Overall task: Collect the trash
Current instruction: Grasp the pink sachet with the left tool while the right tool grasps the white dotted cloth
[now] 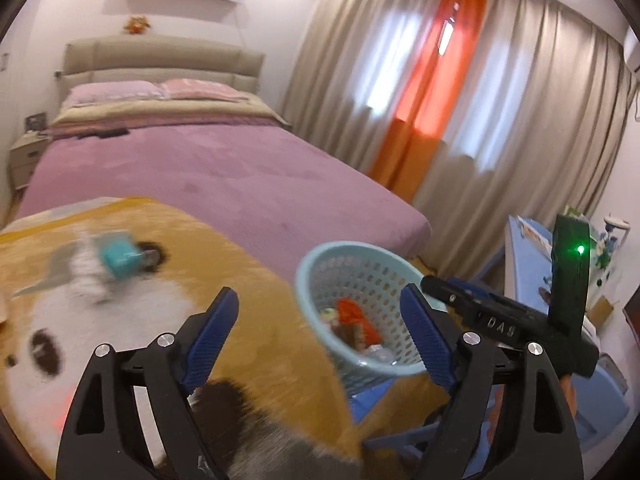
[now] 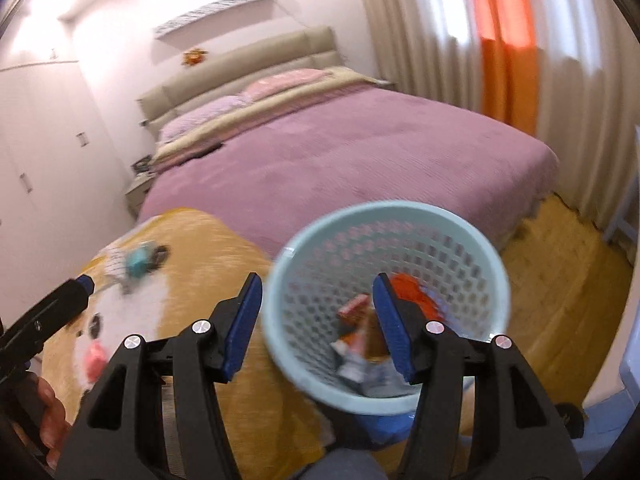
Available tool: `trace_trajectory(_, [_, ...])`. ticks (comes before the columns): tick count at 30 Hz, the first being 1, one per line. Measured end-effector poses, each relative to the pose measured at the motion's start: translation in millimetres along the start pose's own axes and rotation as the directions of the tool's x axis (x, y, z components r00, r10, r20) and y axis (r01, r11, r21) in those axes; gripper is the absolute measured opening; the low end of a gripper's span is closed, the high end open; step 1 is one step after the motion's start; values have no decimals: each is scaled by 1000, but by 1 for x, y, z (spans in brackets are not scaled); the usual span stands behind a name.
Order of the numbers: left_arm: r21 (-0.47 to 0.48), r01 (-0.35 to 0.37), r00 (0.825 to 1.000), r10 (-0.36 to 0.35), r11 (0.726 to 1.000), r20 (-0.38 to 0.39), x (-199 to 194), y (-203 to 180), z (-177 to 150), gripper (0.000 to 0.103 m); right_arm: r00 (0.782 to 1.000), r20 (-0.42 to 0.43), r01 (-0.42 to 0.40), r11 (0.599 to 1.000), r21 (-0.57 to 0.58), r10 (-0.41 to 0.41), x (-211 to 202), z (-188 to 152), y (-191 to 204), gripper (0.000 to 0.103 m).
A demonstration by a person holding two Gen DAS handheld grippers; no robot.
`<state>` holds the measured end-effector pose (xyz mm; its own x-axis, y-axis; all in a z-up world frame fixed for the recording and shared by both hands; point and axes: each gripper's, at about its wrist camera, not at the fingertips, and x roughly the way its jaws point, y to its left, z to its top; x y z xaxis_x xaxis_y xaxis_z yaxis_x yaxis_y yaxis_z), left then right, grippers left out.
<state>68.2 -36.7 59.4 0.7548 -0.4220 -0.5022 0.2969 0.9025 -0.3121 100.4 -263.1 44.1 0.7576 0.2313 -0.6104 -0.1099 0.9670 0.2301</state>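
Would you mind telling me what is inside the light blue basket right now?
The basket holds a crumpled red wrapper, a small reddish packet and some pale crumpled pieces at the bottom. They are blurred, and anything beneath them is covered.

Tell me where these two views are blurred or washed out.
Left wrist view: the teal trash on the orange blanket is motion-smeared; the window behind the curtains glares. Right wrist view: the basket rim is smeared; the upper-left wall is overexposed.
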Motion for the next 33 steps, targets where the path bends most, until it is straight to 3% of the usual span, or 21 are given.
trace_trajectory(3, [-19,-71,997,72,997,29,-31,22,-8,82,998,1,-59,997,-42,59,3,0,29,54])
trace_trajectory(7, [-21,-194,980,195,981,28,-61,50,-23,84,994,-17,-114,988,-103,112,17,-3,70,55])
trace_trajectory(10, [-51,-242,970,243,969,6,-71,73,-34,84,990,-38,-138,980,-147,133,33,-6,99,56])
trace_trajectory(14, [-91,-294,954,286,952,-90,-70,109,-55,85,984,-65,-177,962,-207,167,56,-10,135,56])
trace_trajectory(19, [-105,-330,932,307,938,-190,-55,138,-78,85,980,-87,-195,947,-255,178,74,-16,169,56])
trace_trajectory(24, [-102,-314,932,286,944,-221,-50,147,-90,83,977,-103,-212,928,-306,189,87,-16,198,56])
trace_trajectory(30, [-42,-334,917,314,942,-246,-35,139,-87,57,966,-131,-255,908,-333,224,111,-12,228,56])
trace_trajectory(33, [-31,-348,916,332,937,-224,-34,138,-85,56,965,-140,-256,905,-340,220,127,-10,239,56])
